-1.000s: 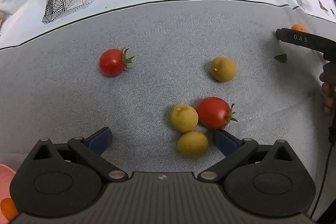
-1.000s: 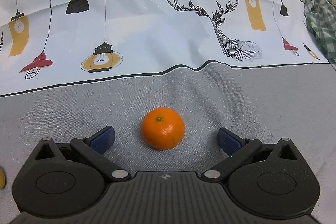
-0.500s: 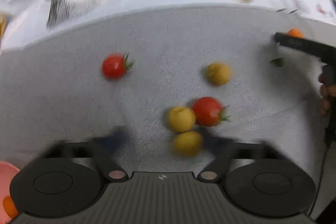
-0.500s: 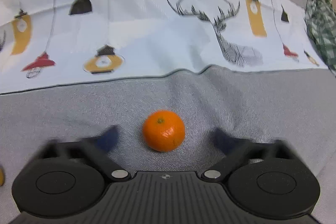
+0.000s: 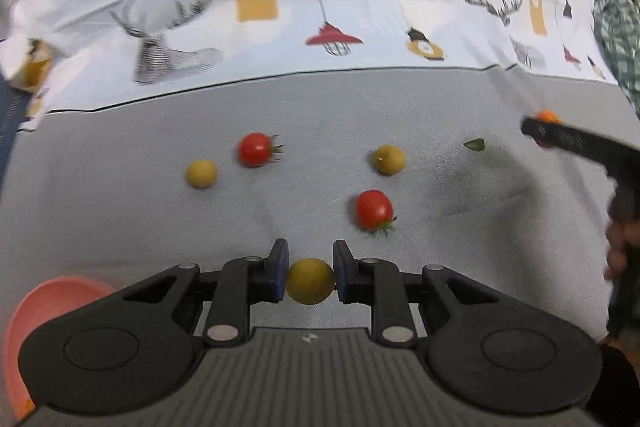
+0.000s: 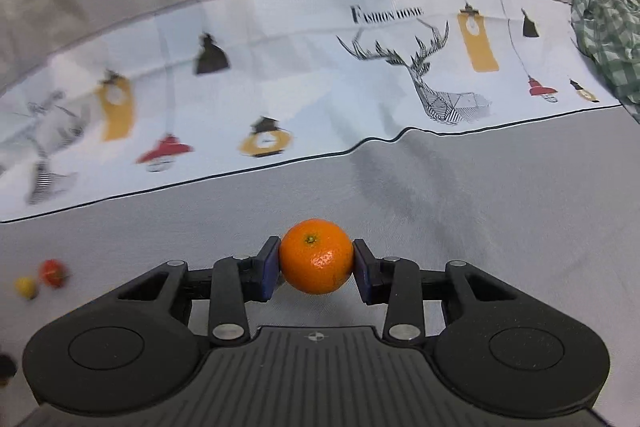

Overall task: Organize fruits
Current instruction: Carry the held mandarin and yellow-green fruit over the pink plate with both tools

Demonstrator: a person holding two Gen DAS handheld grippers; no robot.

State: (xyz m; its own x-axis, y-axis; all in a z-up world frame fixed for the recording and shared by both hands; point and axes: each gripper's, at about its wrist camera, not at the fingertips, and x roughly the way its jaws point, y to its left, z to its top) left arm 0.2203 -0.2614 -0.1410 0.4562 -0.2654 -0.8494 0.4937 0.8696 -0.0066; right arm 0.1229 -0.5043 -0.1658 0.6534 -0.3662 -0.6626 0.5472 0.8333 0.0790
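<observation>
**Fruit spread across the tabletop**

On the tabletop [image 5: 120, 227], one tomato [image 5: 254, 149] lies far left beside a small round fruit [image 5: 201, 173]. Another tomato [image 5: 374, 209] lies nearer, right, behind it a second round fruit [image 5: 389, 159]. A bowl [image 5: 48, 303] sits near left.

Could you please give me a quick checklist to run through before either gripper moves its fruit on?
1. Left gripper shut on the yellow fruit: ok, a pad on each side.
2. Right gripper shut on the orange: ok, pads touch both sides.
3. Both fruits lifted off the cloth: cannot tell.
4. Pink bowl within view for a drop: ok, at the lower left edge of the left view, mostly hidden.
5. Loose fruit clear of the left gripper: ok, the near tomato lies apart, ahead and to the right.
6. Bowl visible from the right view: not ok.
</observation>
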